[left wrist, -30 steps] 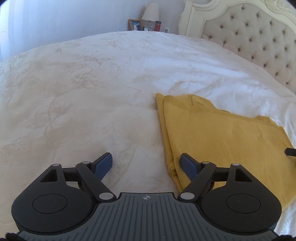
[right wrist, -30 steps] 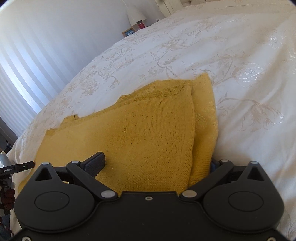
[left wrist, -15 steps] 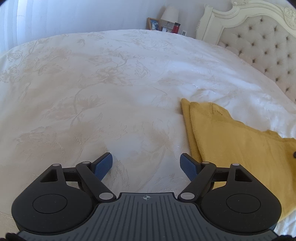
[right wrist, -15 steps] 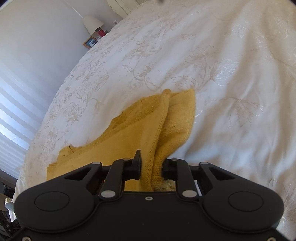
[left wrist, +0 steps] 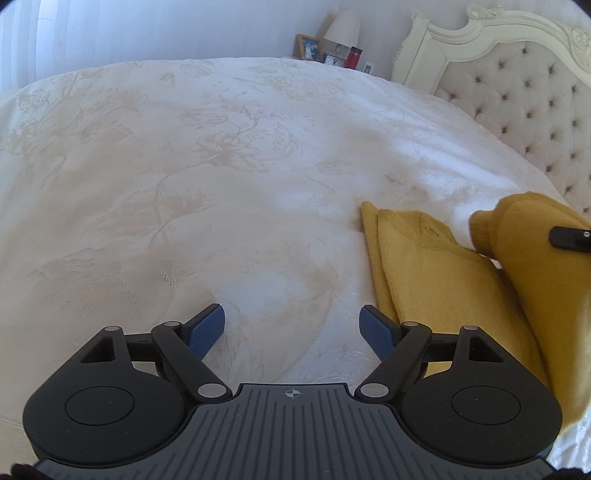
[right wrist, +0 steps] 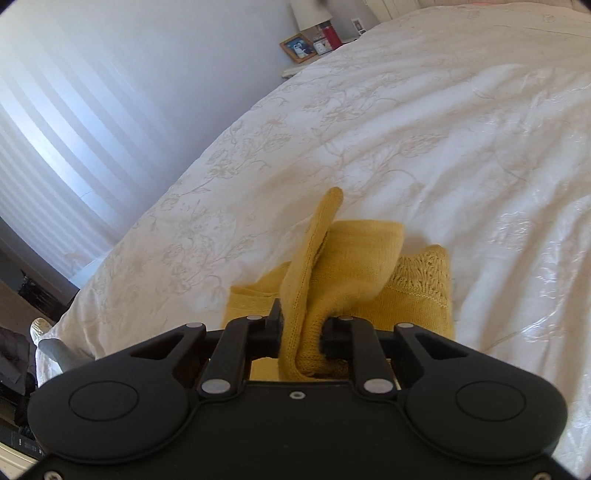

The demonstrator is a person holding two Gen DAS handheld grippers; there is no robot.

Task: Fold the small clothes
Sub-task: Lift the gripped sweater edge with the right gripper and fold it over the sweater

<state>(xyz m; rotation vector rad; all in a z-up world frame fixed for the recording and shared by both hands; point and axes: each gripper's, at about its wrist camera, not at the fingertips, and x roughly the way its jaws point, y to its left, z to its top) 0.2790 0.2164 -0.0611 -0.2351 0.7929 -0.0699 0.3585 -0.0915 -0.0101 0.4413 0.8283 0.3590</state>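
Observation:
A mustard-yellow knitted garment lies folded on the white bedspread, to the right in the left wrist view. My left gripper is open and empty, low over bare bedspread just left of the garment's edge. My right gripper is shut on an edge of the garment and holds it lifted, so the cloth stands up and drapes over the part that lies flat. The lifted cloth and a black tip of the right gripper show at the right edge of the left wrist view.
A tufted cream headboard stands at the right. A nightstand behind the bed holds a lamp, a picture frame and a red bottle. White curtains hang on the left. The bed's edge drops off lower left.
My right gripper closed on the garment's edge and raised it, carrying it over the flat part. My left gripper moved left off the garment and stayed open.

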